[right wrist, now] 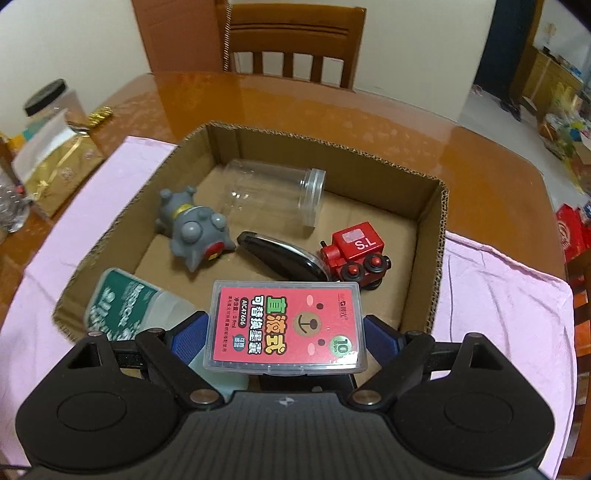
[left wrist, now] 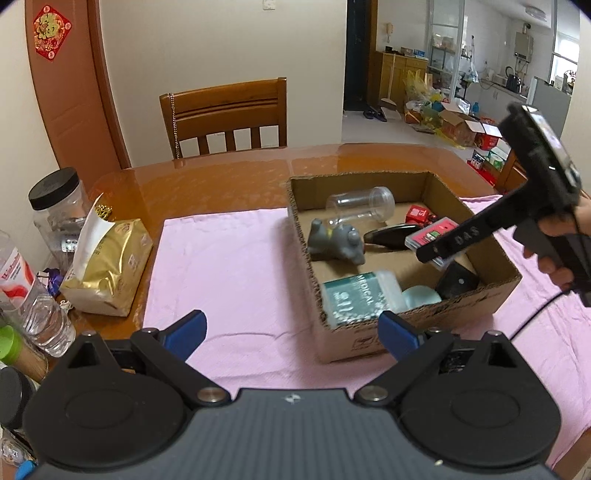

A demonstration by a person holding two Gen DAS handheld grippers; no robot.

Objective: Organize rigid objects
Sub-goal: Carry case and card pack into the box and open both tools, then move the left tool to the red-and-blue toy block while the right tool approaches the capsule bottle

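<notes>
Along the left edge of the glossy brown table (left wrist: 236, 173) stands some clutter: a clear jar with a black lid (left wrist: 59, 206), a water bottle (left wrist: 33, 295) and a gold tissue pack (left wrist: 110, 266) with a white sheet poking up. A pink cloth (left wrist: 236, 266) covers the near part of the table, and behind it a wooden chair (left wrist: 225, 114) is pushed in against a cream wall, with a brown door and a red ornament (left wrist: 51, 31) off to the left. The left gripper (left wrist: 291, 332) hangs over the bare cloth with its blue pads spread wide and nothing between them. To its right, on the cloth, sits an open cardboard box (right wrist: 439, 229). Inside lie a teal "medical" pack (right wrist: 118, 306) at the near left corner, a grey toy animal (right wrist: 192, 225), a clear jar (right wrist: 273, 195) on its side, a black oval thing (right wrist: 280, 258) and a red toy train (right wrist: 354, 251). The right gripper (right wrist: 286, 332), gripped by a hand (left wrist: 554, 240), points down over the near right part of the box and clamps a clear case with a pink label (right wrist: 286, 321), which is above the box floor. Far right, a doorway opens onto a tiled room with boxes, bags and kitchen counters.
</notes>
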